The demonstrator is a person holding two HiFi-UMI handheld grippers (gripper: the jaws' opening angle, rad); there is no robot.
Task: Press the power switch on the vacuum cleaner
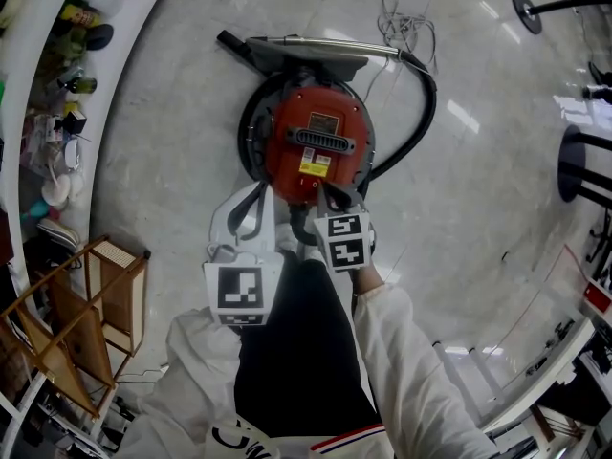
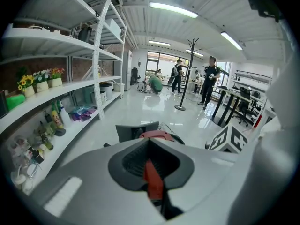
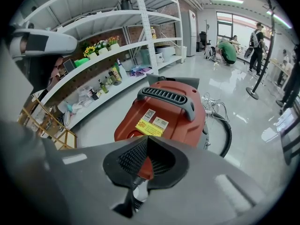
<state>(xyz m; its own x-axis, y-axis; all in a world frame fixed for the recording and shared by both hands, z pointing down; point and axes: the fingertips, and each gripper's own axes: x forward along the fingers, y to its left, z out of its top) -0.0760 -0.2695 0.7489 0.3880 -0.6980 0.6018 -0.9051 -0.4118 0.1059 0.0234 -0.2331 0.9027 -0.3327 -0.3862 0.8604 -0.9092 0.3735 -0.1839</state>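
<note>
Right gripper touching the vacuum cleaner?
Cannot tell. In the head view the right gripper overlaps the near edge of the vacuum cleaner; the right gripper view shows red past its closed fingers, no clear contact.

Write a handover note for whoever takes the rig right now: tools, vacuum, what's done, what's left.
Left tool: shut, empty, held low on the near left side of the vacuum cleaner.
Right tool: shut, empty, tips over the vacuum's near edge; contact can't be confirmed.
Vacuum: red, on the floor straight ahead, black handle on top, hose curling round its right side.
Done: right tool is positioned at the machine.
Left: nothing shows a press yet. The switch isn't clearly identifiable; look for it near the front edge, then probably push with the shut right tool.
</note>
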